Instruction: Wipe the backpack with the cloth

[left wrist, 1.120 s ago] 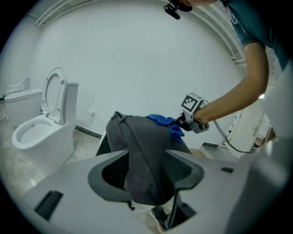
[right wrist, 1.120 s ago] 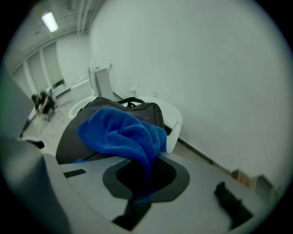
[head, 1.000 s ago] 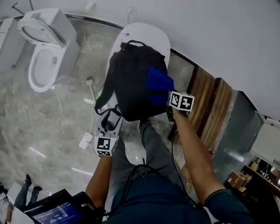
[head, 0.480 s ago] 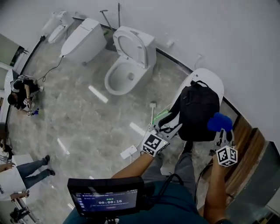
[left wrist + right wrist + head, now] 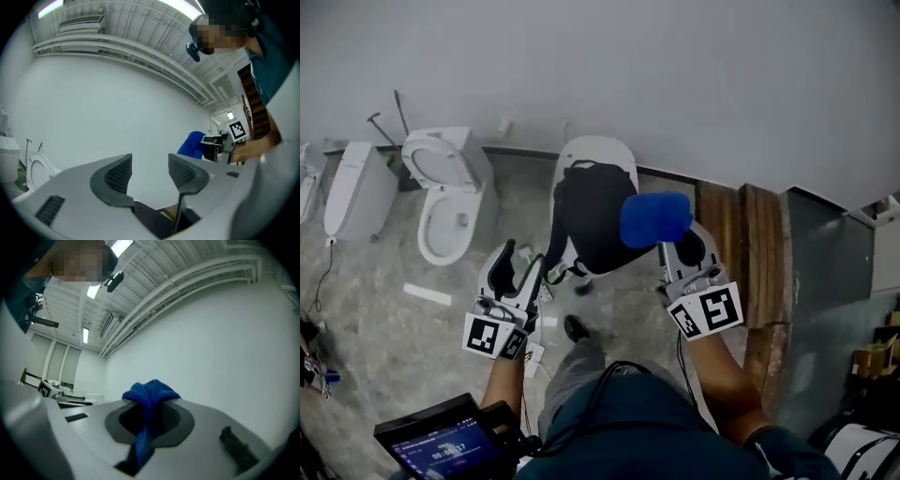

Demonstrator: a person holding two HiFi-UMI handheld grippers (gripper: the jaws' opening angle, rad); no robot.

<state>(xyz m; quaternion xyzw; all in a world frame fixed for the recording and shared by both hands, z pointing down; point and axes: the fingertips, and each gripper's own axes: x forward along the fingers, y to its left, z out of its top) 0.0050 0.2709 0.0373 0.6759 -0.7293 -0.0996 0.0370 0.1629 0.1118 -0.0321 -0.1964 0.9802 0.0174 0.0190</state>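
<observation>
A black backpack (image 5: 586, 220) stands upright on a closed white toilet (image 5: 598, 150) against the wall. My right gripper (image 5: 667, 242) is raised in front of the backpack's right side, apart from it, and is shut on a bunched blue cloth (image 5: 656, 217). In the right gripper view the blue cloth (image 5: 149, 401) is pinched between the jaws of my right gripper (image 5: 149, 417), against the bare wall. My left gripper (image 5: 517, 270) is held up to the left of the backpack, open and with nothing in it. In the left gripper view my left gripper (image 5: 150, 169) faces the wall, and the blue cloth (image 5: 193, 144) shows to its right.
An open white toilet (image 5: 441, 192) and another toilet (image 5: 354, 192) stand along the wall to the left. Wooden boards (image 5: 750, 253) lean at the right. A screen (image 5: 431, 450) hangs at my chest. The person's shoe (image 5: 575, 328) is on the marble floor.
Both grippers have risen and levelled toward the wall. The cloth has come up from the backpack's right side, still in the right gripper. The head view has swung.
</observation>
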